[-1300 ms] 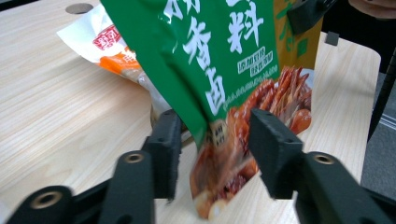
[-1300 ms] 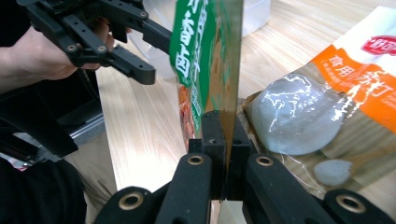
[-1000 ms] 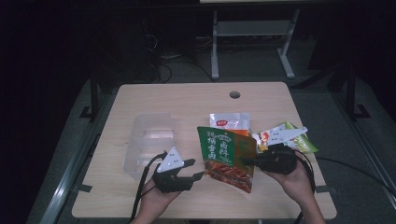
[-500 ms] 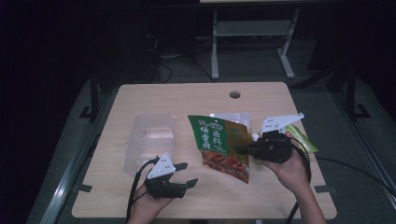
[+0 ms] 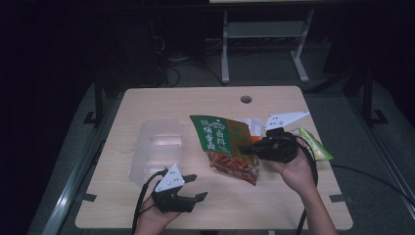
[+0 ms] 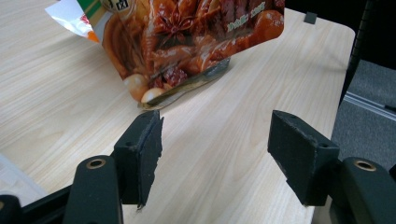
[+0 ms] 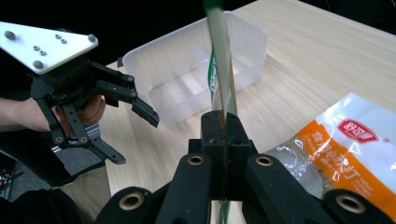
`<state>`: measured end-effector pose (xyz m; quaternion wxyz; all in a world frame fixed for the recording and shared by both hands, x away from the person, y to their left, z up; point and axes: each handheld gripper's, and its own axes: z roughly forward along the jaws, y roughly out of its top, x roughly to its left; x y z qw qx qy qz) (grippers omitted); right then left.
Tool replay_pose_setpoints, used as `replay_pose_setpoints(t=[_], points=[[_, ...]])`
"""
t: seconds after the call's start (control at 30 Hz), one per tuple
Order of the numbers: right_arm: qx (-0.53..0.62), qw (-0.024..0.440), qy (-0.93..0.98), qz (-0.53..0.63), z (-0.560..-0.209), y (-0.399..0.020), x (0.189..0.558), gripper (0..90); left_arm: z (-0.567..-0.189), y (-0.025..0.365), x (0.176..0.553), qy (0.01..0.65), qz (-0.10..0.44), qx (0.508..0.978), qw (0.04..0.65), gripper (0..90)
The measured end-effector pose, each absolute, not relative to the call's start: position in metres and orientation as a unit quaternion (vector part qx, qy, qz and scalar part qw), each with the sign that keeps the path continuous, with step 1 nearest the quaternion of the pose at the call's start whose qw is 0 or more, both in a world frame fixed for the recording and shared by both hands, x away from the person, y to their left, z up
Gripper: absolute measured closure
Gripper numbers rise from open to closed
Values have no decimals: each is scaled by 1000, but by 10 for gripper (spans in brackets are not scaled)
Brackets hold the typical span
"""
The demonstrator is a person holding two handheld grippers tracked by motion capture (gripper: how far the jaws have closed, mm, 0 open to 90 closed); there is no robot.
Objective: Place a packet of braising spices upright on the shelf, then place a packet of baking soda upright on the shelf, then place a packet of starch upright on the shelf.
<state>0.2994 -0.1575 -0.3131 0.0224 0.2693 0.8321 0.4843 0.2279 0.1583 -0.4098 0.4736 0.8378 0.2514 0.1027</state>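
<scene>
A green and red snack pouch hangs tilted above the middle of the table. My right gripper is shut on its right edge. In the right gripper view the pouch rises edge-on from the closed jaws of my right gripper. My left gripper sits low near the front edge, left of the pouch. Its jaws have just been opening and nothing is between them. In the left gripper view the pouch's bottom corner hangs just beyond the open left gripper.
A clear plastic container with dividers stands left of centre. An orange and white pouch lies flat behind the held one. A green and yellow pouch lies at the right. The table has a cable hole at the back.
My right gripper has lifted the green and red pouch off the table and carried it up and left. My left gripper's jaws have spread, and it has drawn back slightly toward the front edge.
</scene>
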Motion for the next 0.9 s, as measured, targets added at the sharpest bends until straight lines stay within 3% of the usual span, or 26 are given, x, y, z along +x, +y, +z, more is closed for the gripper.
replay_pose_setpoints(t=[0.9], points=[[235, 39, 826, 511, -265, -112, 330, 900, -416, 150, 220, 232, 79, 843, 478, 338]])
